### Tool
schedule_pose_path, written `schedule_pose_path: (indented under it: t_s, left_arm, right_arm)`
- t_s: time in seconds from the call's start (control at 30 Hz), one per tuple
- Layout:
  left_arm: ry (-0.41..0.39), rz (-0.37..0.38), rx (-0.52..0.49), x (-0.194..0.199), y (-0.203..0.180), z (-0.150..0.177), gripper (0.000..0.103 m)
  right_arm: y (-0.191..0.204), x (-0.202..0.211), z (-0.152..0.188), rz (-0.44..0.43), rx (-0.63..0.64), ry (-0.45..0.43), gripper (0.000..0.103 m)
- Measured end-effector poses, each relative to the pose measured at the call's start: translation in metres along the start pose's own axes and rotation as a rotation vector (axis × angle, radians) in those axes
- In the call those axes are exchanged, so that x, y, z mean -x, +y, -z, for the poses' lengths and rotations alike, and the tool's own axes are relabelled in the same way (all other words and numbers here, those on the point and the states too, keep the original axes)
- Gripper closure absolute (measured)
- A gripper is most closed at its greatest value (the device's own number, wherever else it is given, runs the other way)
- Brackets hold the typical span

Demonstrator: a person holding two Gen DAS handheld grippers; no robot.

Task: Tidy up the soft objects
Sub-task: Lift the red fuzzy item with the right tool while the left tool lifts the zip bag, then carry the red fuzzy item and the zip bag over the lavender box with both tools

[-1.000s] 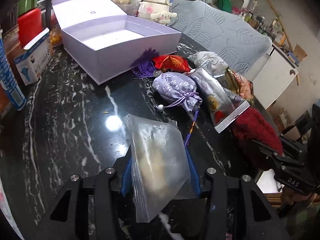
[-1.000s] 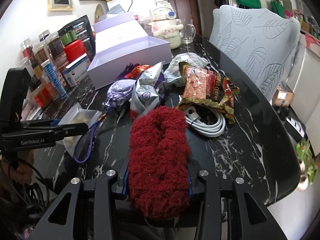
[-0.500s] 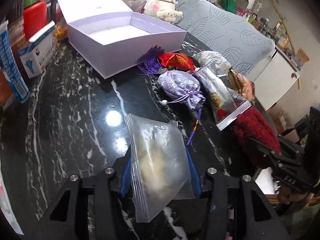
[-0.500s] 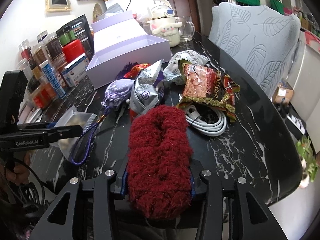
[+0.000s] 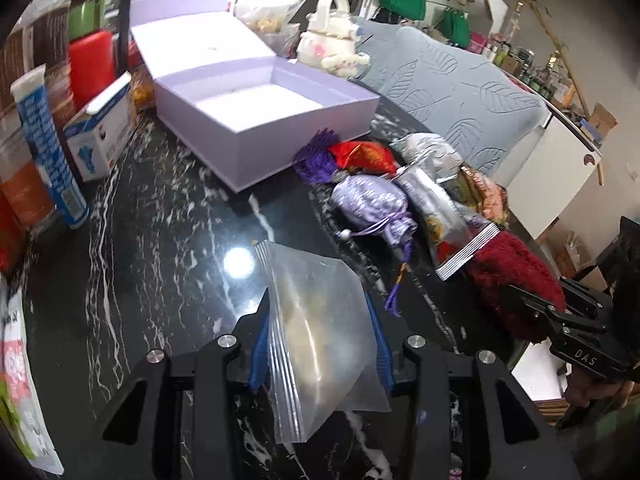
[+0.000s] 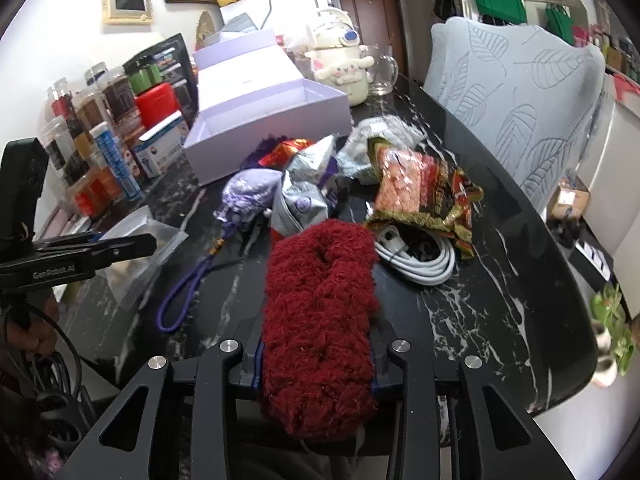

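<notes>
Left wrist view: left gripper (image 5: 318, 344) clenched on a clear zip bag (image 5: 320, 332), the bag pinched between the blue finger pads and held above the black marble tabletop (image 5: 160, 232). Contents of the bag pale and yellowish, not identifiable. Open lavender box (image 5: 256, 120) stands toward the far left part of the tabletop, lid tipped back, interior bare. Just beside the box's near corner: purple tassel (image 5: 316, 156) and red pouch (image 5: 364, 156), touching each other. Nearer the camera, lavender drawstring pouch (image 5: 372, 204), with a silver snack packet (image 5: 440, 216) against its right side. Right gripper (image 5: 560, 320) visible at the right edge, gripping a dark red fuzzy sock (image 5: 512, 276).

Right wrist view: right gripper (image 6: 316, 356) closed on the dark red fuzzy sock (image 6: 320, 308), which fills the gap between the fingers and juts forward over the near edge of the tabletop (image 6: 500, 280). Coiled white cable (image 6: 420, 260) just beside the sock's tip, partly under a red snack bag (image 6: 424, 196). Lavender drawstring pouch (image 6: 252, 192) and silver snack packet (image 6: 300, 196) ahead, touching. Lavender box (image 6: 268, 128) beyond them. Left gripper (image 6: 112, 248) at the left edge, with the zip bag (image 6: 140, 248).
</notes>
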State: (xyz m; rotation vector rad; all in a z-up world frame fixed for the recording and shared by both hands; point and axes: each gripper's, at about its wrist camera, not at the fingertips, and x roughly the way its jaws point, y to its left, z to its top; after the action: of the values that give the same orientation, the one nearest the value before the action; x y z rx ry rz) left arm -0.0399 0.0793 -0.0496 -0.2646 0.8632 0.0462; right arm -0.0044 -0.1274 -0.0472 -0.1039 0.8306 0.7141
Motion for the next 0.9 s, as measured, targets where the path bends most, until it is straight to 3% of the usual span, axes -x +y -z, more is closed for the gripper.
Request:
schedule_pose_path:
  t_s: [0.37, 0.9]
  left_arm:
    - [-0.065, 0.037, -0.021, 0.023, -0.012, -0.021, 0.061]
    - [-0.157, 0.030, -0.057, 0.033, -0.019, -0.068, 0.061]
  right_arm:
    - [0.010, 0.017, -0.019, -0.046, 0.015, -0.048, 0.068]
    - [0.032, 0.007, -0.081, -0.113, 0.120, -0.130, 0.068]
